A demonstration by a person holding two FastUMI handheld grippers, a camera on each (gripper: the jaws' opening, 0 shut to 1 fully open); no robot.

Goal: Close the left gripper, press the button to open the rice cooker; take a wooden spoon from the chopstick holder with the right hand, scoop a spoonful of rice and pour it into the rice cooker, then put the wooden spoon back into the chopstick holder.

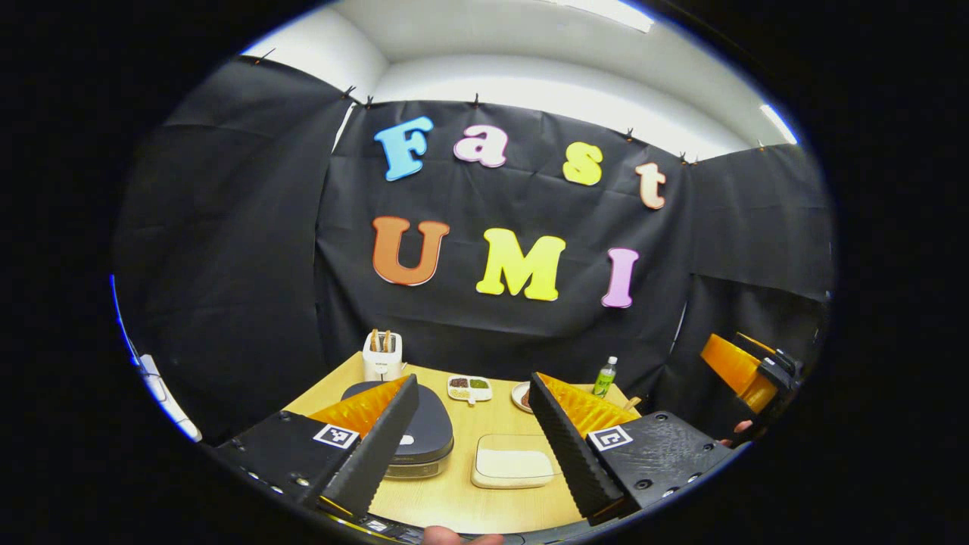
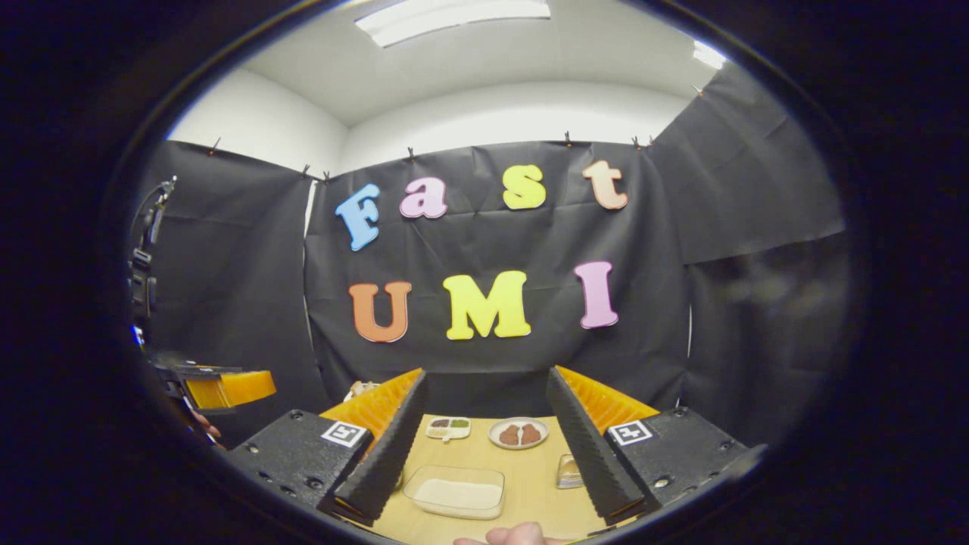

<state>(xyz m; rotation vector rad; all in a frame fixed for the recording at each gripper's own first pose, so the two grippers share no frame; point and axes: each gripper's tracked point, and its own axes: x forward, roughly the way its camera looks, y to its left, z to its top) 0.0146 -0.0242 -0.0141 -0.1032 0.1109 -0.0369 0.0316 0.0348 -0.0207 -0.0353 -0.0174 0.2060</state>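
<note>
Near the tabletop's [image 1: 454,492] left front edge sits the rice cooker [image 1: 420,435], lid down, just beyond the left gripper [image 1: 473,446], whose jaws gape wide on nothing, not yet closed for pressing. Right gripper [image 2: 481,446] is likewise spread empty above the rice container [image 2: 456,492]; the chopstick holder is probably the glass [image 2: 568,471] beside its right finger.

toaster [image 1: 382,356] | green bottle [image 1: 604,377] | divided dish [image 2: 447,428] | plate [image 2: 518,434]
</note>
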